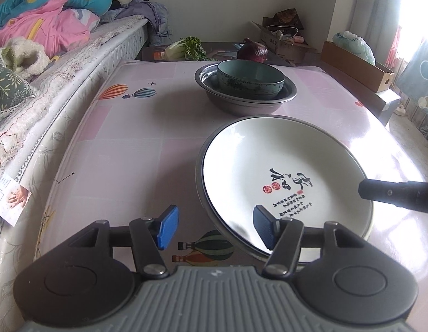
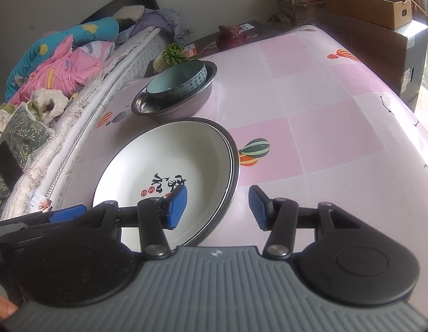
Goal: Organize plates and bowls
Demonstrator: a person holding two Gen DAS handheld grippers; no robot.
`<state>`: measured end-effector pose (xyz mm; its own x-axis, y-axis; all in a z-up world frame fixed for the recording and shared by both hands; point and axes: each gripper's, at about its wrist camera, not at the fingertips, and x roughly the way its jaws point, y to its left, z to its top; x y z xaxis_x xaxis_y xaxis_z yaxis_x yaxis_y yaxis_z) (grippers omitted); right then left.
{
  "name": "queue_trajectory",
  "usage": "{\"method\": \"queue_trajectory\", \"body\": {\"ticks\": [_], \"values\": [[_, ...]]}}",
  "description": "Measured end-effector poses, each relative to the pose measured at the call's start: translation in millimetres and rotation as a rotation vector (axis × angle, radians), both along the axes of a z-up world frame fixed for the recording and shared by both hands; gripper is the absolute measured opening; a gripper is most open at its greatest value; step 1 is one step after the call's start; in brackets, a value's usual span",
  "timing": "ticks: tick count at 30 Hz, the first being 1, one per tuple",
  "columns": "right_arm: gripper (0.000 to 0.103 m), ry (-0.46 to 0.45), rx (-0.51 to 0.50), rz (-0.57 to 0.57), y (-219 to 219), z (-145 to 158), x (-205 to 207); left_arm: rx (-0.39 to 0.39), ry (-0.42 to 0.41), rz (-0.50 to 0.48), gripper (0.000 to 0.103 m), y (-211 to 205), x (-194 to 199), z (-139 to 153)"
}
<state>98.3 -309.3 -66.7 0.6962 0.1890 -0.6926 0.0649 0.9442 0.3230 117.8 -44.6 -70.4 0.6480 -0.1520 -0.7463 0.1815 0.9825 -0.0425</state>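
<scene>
My left gripper (image 1: pixel 212 228) is spread wide, its 2 blue pads straddling the near-left rim of the white plate (image 1: pixel 285 177); neither pad touches the rim. My right gripper (image 2: pixel 218 207) is likewise spread, its 2 pads set either side of the plate's (image 2: pixel 169 166) opposite rim, also without contact. In the left wrist view, 1 black finger of the right gripper (image 1: pixel 396 193) reaches in over the plate's right edge.

The white plate, with a dark rim line and black calligraphy with red seals in its well, sits on a second dish whose grey edge shows beneath it; I cannot tell what that lower dish is. Both rest on the pink checked tablecloth (image 1: pixel 125 144) printed with balloons.

Farther along the table, apart from the plate, a pale green bowl (image 1: pixel 249 78) is nested inside a steel basin (image 1: pixel 245 101).

Beyond the table's far edge lie a leafy green vegetable (image 1: pixel 186 48) and a red cabbage (image 1: pixel 252 51). A bed with heaped bedding (image 1: pixel 48 22) runs along the left side.
</scene>
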Motion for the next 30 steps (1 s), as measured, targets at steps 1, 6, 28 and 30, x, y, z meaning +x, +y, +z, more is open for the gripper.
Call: {"method": "queue_trajectory", "body": {"ticks": [1, 6, 28, 30], "values": [[0.049, 0.002, 0.002, -0.001, -0.5, -0.5, -0.3, 0.001, 0.002, 0.000, 0.061, -0.4, -0.3, -0.6], [0.052, 0.008, 0.013, -0.002, -2.6, -0.9, 0.1, 0.008, 0.012, 0.003, 0.064, -1.9, 0.3, -2.4], [0.067, 0.005, 0.029, -0.008, -3.6, 4.9, 0.2, -0.023, -0.010, 0.027, 0.074, 5.0, 0.3, 11.5], [0.067, 0.004, 0.029, -0.008, -2.6, 5.9, -0.4, -0.025, -0.009, 0.028, 0.075, 5.9, 0.2, 12.1]]}}
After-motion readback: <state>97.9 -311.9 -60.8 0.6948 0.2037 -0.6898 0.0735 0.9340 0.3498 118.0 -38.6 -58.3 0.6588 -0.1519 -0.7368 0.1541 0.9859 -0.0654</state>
